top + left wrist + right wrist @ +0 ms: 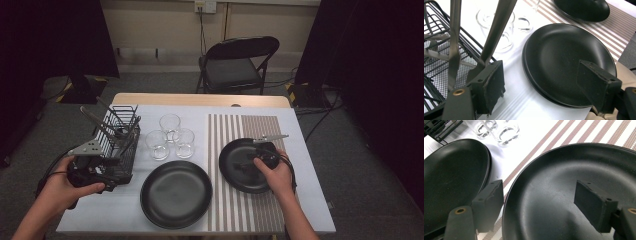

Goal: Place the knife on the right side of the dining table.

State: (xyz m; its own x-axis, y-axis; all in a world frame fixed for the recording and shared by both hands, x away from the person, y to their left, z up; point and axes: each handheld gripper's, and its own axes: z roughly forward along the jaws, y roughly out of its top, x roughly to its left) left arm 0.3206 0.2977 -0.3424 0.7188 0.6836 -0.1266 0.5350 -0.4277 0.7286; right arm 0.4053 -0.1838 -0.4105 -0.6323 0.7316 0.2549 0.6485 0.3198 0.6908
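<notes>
At nine o'clock, left gripper (540,87) hovers spread beside the wire rack (120,145); at three o'clock, right gripper (540,206) gapes over a black plate (574,195), gripping nothing.

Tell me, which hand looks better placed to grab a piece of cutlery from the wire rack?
Left, probably. The left gripper hangs open right beside the rack, a cutlery handle against one jaw. The right gripper sits over the plate on the striped mat, far across.
</notes>
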